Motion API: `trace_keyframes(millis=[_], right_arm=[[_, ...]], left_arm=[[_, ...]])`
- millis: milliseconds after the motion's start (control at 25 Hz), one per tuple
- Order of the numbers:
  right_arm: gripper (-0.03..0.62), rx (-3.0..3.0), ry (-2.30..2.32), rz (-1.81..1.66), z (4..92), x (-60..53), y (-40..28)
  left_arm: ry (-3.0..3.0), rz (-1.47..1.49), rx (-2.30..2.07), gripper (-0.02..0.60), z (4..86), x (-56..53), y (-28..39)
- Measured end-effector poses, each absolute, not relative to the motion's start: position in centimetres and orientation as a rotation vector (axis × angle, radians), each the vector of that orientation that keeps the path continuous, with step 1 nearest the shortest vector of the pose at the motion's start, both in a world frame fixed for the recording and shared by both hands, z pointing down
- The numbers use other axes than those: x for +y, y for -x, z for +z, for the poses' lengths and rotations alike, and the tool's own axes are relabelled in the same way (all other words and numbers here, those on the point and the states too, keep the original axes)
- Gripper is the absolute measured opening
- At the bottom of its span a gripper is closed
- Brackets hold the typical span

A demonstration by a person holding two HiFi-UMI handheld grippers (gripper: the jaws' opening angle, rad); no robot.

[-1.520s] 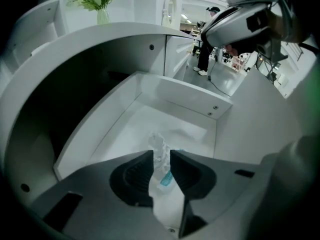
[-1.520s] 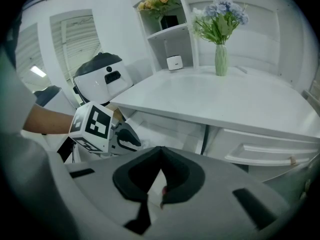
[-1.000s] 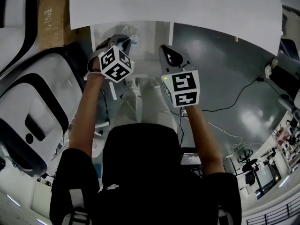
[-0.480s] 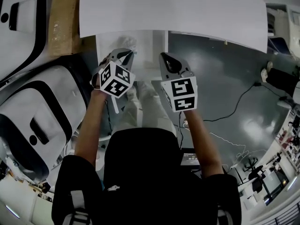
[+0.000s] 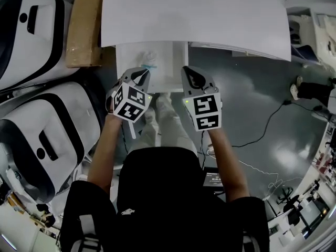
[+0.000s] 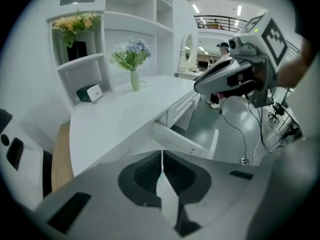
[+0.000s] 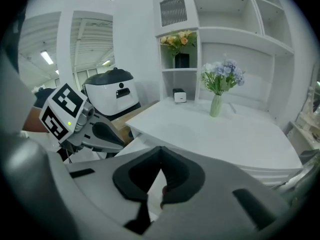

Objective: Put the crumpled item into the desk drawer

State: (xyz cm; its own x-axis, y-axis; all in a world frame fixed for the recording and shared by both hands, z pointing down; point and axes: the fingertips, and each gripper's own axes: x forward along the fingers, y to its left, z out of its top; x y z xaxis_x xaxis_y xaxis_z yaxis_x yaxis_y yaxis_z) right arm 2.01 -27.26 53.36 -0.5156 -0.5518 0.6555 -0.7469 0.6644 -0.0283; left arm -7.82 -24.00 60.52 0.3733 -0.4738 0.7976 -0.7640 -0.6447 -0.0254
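Note:
The white desk [image 5: 210, 20] has its drawer [image 5: 168, 67] pulled out. A crumpled white item [image 5: 146, 56] with a bit of blue lies inside the drawer, at its left. My left gripper [image 5: 139, 75] hovers at the drawer's front left, just short of the item, shut and empty. My right gripper [image 5: 192, 75] hangs beside the drawer's front right corner, shut with nothing in it. In the left gripper view the closed tips of the left gripper [image 6: 162, 154] point over the open drawer [image 6: 186, 139], with the right gripper [image 6: 235, 76] alongside. The right gripper view shows the right gripper [image 7: 160, 150] with its jaws together.
A vase of flowers [image 6: 132, 64] stands on the desktop under white shelves. A cardboard box [image 5: 85, 25] and white-and-black machines [image 5: 42, 125] crowd the left. Cables [image 5: 262, 125] run over the grey floor at the right. The person's legs [image 5: 168, 119] stand below the drawer.
The left gripper has drawn back from the crumpled item, which stays in the drawer. Both grippers now sit at the drawer's front edge.

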Motion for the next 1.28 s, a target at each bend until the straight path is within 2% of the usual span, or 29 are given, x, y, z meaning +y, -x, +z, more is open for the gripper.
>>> trace_keyframes(millis=[1280], right_arm=[[-0.005,-2.408,-1.177,0.2,39.3,-19.3,-0.9]], left_arm=[[-2.428,0.753,-1.418,0.014,43.0,-15.7,9.1]])
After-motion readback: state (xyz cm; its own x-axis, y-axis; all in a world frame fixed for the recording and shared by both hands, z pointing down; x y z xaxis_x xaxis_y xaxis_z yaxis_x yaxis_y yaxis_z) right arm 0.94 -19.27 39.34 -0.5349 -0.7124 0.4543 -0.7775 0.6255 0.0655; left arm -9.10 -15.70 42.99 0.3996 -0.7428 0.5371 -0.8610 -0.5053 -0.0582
